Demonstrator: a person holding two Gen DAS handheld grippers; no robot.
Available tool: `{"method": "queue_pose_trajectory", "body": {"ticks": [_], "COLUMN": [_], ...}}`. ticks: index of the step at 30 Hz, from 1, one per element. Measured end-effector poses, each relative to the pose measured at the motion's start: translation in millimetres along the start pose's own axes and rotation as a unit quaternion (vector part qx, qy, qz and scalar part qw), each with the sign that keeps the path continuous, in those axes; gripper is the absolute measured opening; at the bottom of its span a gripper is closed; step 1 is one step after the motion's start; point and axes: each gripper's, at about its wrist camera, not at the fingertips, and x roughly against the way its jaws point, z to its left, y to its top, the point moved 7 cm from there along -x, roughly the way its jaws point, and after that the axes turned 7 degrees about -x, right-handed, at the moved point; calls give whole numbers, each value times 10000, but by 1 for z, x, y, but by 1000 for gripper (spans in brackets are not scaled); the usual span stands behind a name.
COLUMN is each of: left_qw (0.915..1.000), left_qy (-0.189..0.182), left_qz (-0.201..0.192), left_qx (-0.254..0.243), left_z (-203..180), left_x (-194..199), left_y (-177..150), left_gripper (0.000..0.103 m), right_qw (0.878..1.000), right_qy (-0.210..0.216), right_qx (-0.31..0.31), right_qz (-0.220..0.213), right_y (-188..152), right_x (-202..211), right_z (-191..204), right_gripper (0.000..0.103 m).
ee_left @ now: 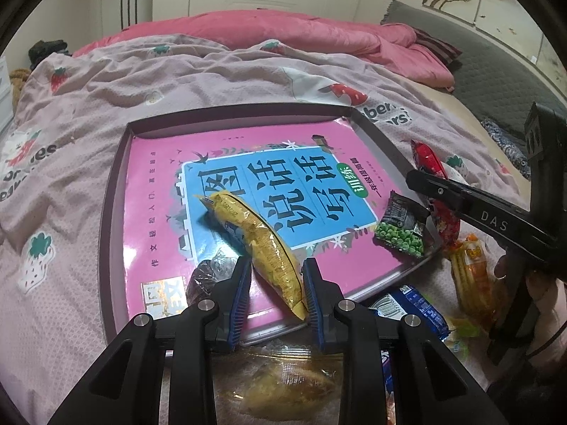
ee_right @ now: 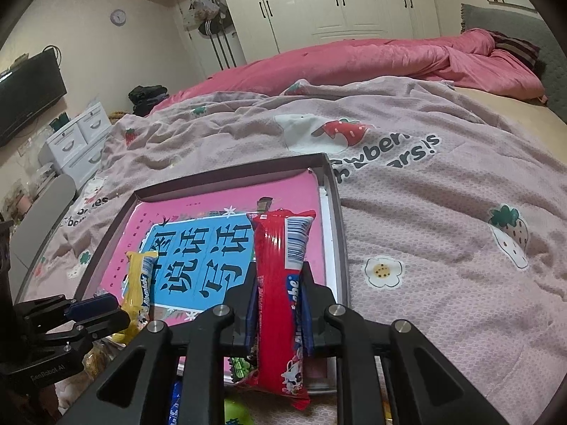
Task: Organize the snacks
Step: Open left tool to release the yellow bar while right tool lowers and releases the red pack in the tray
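A shallow brown box lid (ee_left: 113, 191) lies on the bed with a pink book (ee_left: 159, 163) inside. My left gripper (ee_left: 277, 276) is open, its blue pads either side of the near end of a yellow snack pack (ee_left: 258, 237) that rests on the book. A green pea packet (ee_left: 402, 228) lies at the box's right edge. My right gripper (ee_right: 278, 304) is shut on a red snack pack (ee_right: 280, 283) and holds it above the box's near right part (ee_right: 336, 212). The yellow pack (ee_right: 138, 290) shows at left in the right wrist view.
A dark wrapped snack (ee_left: 205, 276) lies beside the left fingers. A blue packet (ee_left: 414, 304), orange packs (ee_left: 475, 272) and a clear-wrapped pastry (ee_left: 283, 386) lie on the strawberry-print blanket (ee_right: 443, 212) near the box. A pink duvet (ee_right: 354, 60) lies behind.
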Motion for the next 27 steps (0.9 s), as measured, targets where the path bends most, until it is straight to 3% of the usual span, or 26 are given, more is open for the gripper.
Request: {"method": "queue_pose_trajectory", "body": {"ticks": [22, 27], "left_qw": [10000, 9999], "left_qy": [0, -28], "left_qz": [8, -42], "left_qx": [92, 120], "left_z": [2, 3], "left_x": [5, 11], "left_y": [0, 2], "left_gripper": [31, 37], "right_qw": [9999, 9995], "right_qy": [102, 163], "right_qx": [-87, -220], "right_qz": [-69, -126], "right_y": [5, 6], "right_x": [12, 23], "right_z": [-5, -12], "right_gripper": [24, 24]}}
